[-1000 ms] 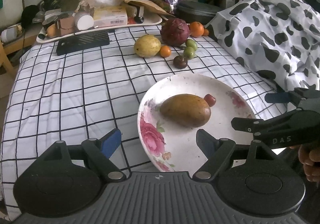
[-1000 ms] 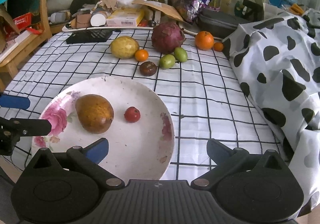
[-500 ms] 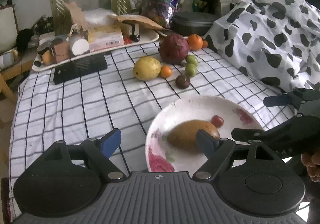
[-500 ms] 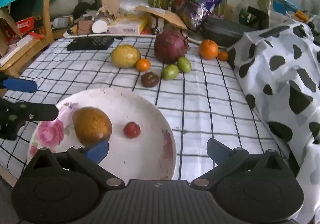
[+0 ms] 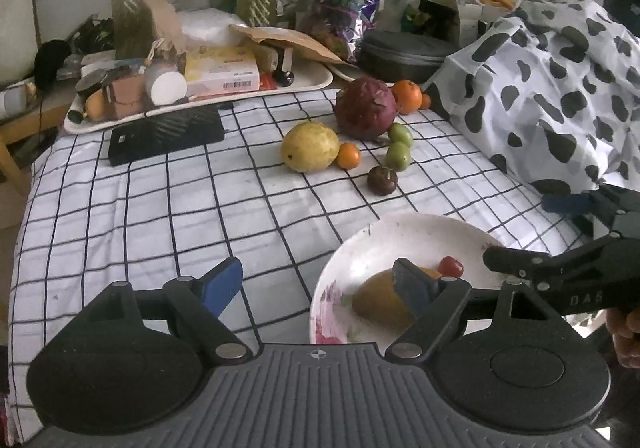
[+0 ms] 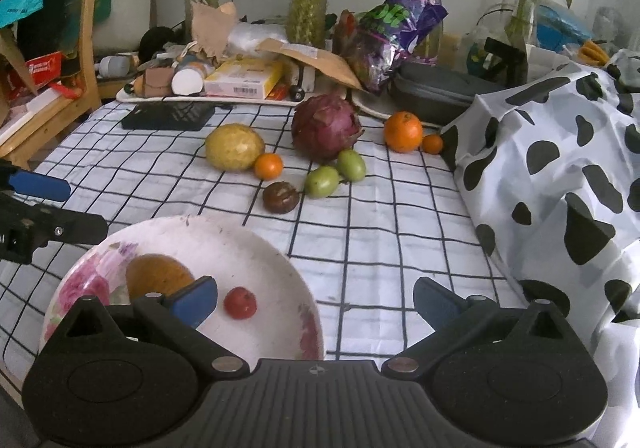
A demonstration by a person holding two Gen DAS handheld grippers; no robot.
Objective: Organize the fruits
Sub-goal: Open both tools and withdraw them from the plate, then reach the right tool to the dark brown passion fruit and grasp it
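left wrist view: the left gripper (image 5: 318, 280) is spread wide and empty above the checked-cloth counter (image 5: 160, 208), beside the white floral plate (image 5: 384, 240) holding a brown oval mango (image 5: 378, 300) and a small red fruit (image 5: 451, 266).

right wrist view: the right gripper (image 6: 316, 298) also gapes wide, empty, over the plate's near rim; a yellow round fruit (image 6: 234, 146), a purple dragon fruit (image 6: 325, 127) and a large orange (image 6: 403, 131) sit farther back on the counter.

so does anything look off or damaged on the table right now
Nothing is spilled or damaged. The floral plate hangs over the table's near edge, holding only a brown mango and a small red fruit; the other fruits lie loose on the checked cloth.
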